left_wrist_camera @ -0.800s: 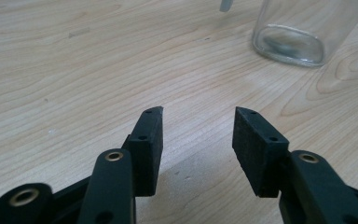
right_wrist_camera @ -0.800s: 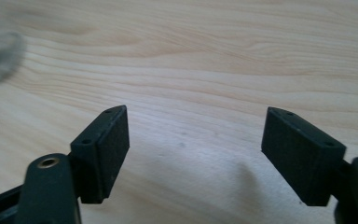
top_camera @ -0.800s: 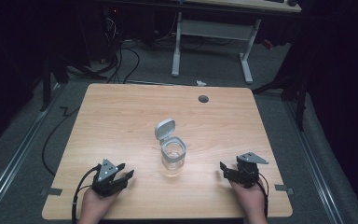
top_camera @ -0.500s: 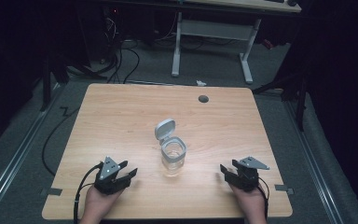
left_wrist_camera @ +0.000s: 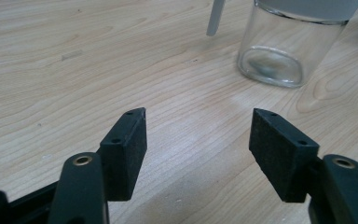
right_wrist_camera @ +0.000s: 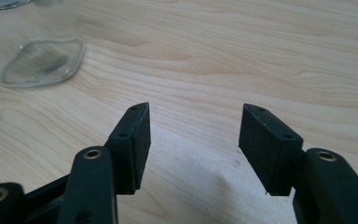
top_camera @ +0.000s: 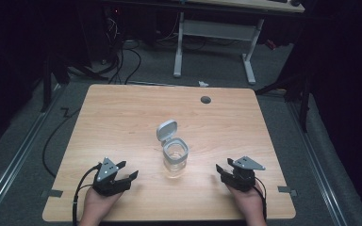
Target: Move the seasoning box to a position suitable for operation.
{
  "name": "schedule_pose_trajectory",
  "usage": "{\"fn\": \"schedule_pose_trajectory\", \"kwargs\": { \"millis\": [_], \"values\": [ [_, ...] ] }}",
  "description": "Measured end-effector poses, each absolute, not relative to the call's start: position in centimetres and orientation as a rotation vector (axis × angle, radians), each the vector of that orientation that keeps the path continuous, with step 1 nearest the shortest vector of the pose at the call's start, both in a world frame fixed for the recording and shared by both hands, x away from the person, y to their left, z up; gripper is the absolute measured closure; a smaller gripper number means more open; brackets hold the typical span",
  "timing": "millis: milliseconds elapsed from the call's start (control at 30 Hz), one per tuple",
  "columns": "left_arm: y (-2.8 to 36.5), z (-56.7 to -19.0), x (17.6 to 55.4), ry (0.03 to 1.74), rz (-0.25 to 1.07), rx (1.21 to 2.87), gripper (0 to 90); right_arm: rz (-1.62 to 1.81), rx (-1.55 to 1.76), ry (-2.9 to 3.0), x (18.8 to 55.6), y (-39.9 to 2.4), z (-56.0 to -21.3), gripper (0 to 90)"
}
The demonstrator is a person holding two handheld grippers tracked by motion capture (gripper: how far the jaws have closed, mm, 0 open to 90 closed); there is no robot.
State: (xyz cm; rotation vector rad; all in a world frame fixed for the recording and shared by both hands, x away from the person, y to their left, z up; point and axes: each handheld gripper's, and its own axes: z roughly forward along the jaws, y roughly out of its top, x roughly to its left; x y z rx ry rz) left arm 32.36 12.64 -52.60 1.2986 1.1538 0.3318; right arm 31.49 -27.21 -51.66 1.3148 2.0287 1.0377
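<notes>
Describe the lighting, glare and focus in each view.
High view: table brightly lit, surroundings nearly black, image soft. Left gripper view: glass jar throws a pale glare patch on the wood; near jaws slightly blurred. Right gripper view: shadow under the jaws, jar hazy.

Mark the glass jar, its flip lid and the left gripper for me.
glass jar (top_camera: 175, 157): high view, on its clear side wall.
flip lid (top_camera: 166, 130): high view, on the raised grey lid.
left gripper (left_wrist_camera: 198, 135): left gripper view, midway between its open fingertips.

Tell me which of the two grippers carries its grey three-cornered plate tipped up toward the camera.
The left gripper: its grey plate stands tipped up, showing a near-full triangle. The right gripper carries its plate flatter, seen as a thin sliver.
</notes>
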Motion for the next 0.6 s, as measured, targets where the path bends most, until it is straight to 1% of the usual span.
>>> {"fn": "schedule_pose_trajectory", "kwargs": {
  "millis": [67, 133, 300, 367, 433, 467, 533, 600],
  "values": [
    [12.7, -52.7, 32.5, 1.162, 0.327, 1.293, 35.6, 1.043, 1.309, 2.020, 31.6, -26.8, -51.5, 48.2],
    [12.9, -52.7, 32.5, 1.167, 0.324, 1.296, 35.3, 1.066, 1.307, 2.019, 31.7, -26.5, -51.3, 53.0],
    [13.2, -52.6, 32.4, 1.170, 0.316, 1.281, 37.6, 1.077, 1.292, 2.063, 32.3, -24.7, -50.6, 57.4],
    [13.3, -52.5, 32.5, 1.176, 0.310, 1.273, 38.4, 1.072, 1.281, 2.069, 32.5, -24.0, -50.5, 57.8],
    [13.3, -52.5, 32.6, 1.181, 0.305, 1.267, 39.0, 1.065, 1.265, 2.080, 32.8, -23.3, -50.6, 61.5],
    [13.3, -52.5, 32.6, 1.181, 0.305, 1.267, 39.2, 1.065, 1.265, 2.080, 32.8, -23.3, -50.6, 61.5],
    [13.3, -52.5, 32.5, 1.175, 0.317, 1.268, 39.4, 1.079, 1.265, 2.102, 33.3, -22.7, -50.7, 66.8],
    [13.3, -52.4, 32.4, 1.170, 0.327, 1.265, 39.6, 1.091, 1.255, 2.112, 33.6, -22.3, -50.8, 68.0]
  ]
}}
